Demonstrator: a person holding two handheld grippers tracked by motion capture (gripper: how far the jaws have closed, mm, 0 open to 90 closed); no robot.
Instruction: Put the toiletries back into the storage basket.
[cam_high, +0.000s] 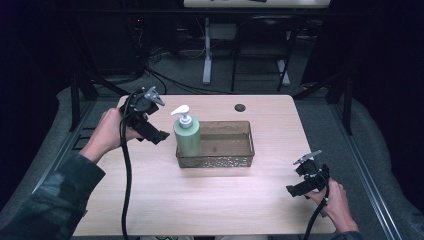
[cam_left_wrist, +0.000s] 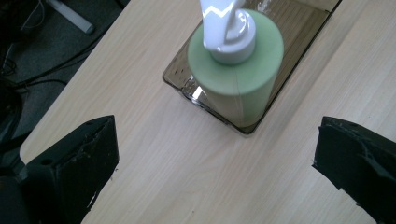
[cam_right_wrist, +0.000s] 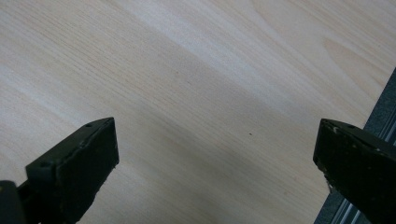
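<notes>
Green pump bottle standing in tray; both grippers apart from it, jaws wide

We find a green soap dispenser bottle (cam_high: 187, 137) with a white pump head (cam_high: 181, 112) upright in the left end of a smoky translucent tray (cam_high: 235, 161) at the middle of the wooden table (cam_high: 200, 205). The left gripper (cam_high: 156, 134) hangs just left of the bottle, jaws spread wide, gripping nothing. We note the right gripper (cam_high: 298, 189) low at the table's right edge, well apart from the tray, jaws likewise wide and empty

Black left gripper (cam_high: 152, 127) and right gripper (cam_high: 300, 186), each with grey three-cornered plate and thick black cable; dark mottled sleeve (cam_high: 47, 200) at 7 o'clock.
</notes>
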